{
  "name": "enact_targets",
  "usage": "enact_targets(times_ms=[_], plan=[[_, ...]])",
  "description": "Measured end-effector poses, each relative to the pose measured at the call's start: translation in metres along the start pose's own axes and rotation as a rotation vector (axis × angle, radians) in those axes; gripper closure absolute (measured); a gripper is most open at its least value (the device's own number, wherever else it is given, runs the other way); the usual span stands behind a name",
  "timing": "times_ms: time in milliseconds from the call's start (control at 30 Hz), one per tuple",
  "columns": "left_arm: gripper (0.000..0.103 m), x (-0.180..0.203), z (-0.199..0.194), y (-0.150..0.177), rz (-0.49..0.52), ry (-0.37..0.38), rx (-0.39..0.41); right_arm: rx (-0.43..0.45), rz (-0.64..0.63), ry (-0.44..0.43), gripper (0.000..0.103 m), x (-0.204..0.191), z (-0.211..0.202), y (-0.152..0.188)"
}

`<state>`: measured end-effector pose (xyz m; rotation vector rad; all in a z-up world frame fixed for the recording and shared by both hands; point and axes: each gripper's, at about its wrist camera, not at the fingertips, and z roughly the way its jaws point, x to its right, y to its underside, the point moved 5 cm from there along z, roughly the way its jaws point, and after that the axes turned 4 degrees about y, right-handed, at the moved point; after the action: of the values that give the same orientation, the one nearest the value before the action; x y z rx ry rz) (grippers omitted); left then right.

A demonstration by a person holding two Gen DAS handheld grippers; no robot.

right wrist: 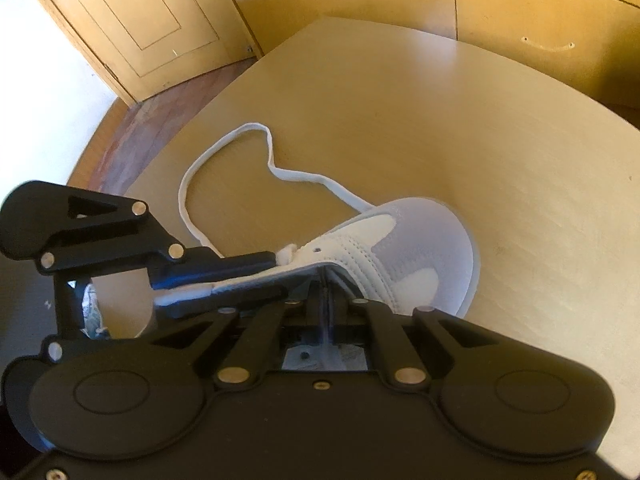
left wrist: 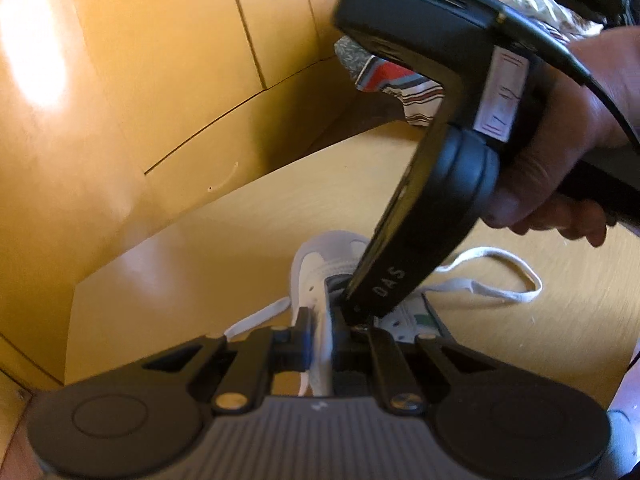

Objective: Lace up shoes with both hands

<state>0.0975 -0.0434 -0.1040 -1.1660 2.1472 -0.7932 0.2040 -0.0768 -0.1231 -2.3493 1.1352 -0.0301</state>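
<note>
A white shoe (left wrist: 316,268) (right wrist: 420,240) lies on a pale wooden table (left wrist: 224,240) (right wrist: 440,120). Its white lace (left wrist: 504,280) (right wrist: 224,152) runs out in a loose loop over the tabletop. My left gripper (left wrist: 324,336) (right wrist: 244,278) is shut on a white strip at the eyelet edge, apparently the lace. My right gripper (right wrist: 325,280) (left wrist: 352,310) points steeply down with its tips in the shoe's opening. Its jaws are shut, and I cannot tell whether anything thin is pinched between them. A hand (left wrist: 560,160) holds the right gripper's handle.
Yellow wooden panels (left wrist: 160,80) close in behind the table. Striped cloth (left wrist: 400,84) lies past the table's far edge. In the right wrist view a wooden door (right wrist: 140,20) and reddish floor (right wrist: 160,112) show beyond the table's left edge.
</note>
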Motion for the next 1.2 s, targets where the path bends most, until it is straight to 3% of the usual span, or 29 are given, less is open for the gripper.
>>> enact_targets(times_ms=[300, 633, 1200], plan=[[0.094, 0.001, -0.002, -0.001, 0.000, 0.018, 0.004, 0.006, -0.087, 0.077, 0.101, -0.006, -0.012, 0.000], [0.094, -0.001, -0.003, -0.001, -0.055, 0.041, 0.005, 0.045, -0.084, 0.118, 0.101, -0.002, -0.022, 0.003], [0.093, -0.006, 0.003, 0.003, -0.080, 0.036, 0.011, 0.042, -0.068, 0.110, 0.101, 0.001, -0.001, 0.002]])
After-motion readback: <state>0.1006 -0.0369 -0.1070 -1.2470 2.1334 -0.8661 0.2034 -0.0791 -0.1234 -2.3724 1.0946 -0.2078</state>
